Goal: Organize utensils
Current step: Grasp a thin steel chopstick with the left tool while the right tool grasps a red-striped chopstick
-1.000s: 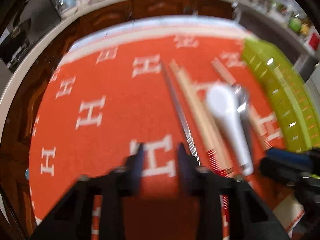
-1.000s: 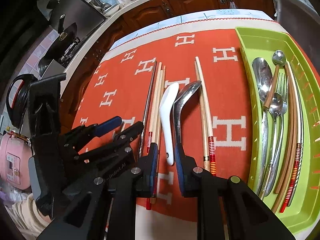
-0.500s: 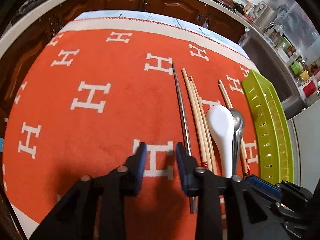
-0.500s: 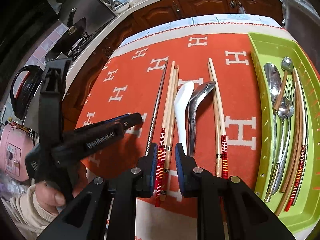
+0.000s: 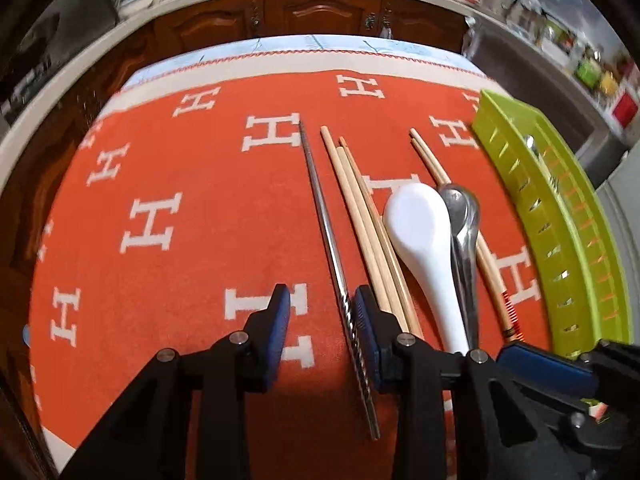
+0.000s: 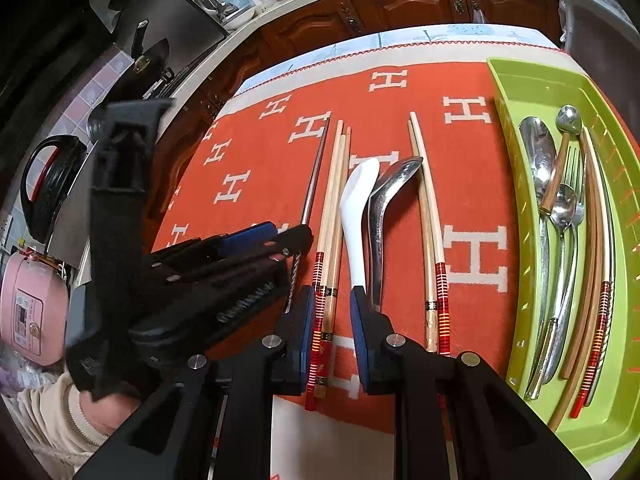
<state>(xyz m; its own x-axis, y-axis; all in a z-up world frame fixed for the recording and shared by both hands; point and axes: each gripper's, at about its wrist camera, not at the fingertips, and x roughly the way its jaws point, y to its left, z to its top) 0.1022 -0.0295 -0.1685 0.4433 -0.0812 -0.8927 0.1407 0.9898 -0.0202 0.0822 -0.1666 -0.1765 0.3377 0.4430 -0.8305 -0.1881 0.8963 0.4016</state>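
On the orange cloth, a metal chopstick lies leftmost. Beside it are a wooden chopstick pair, a white spoon, a metal spoon and a second chopstick pair. My left gripper is open, with the metal chopstick between its jaws close to the right pad. My right gripper stands open over the red-banded ends of the first wooden pair, and its pads are not pressing on them.
A green tray on the right holds spoons, a fork and chopsticks. A pink cooker and a black kettle stand off the table's left side. A cream sleeve shows below the left gripper. Wooden cabinets run behind the table.
My left gripper has shifted right, so the metal chopstick now lies between its jaws, which stand slightly wider. The right gripper has stayed over the wooden chopsticks.
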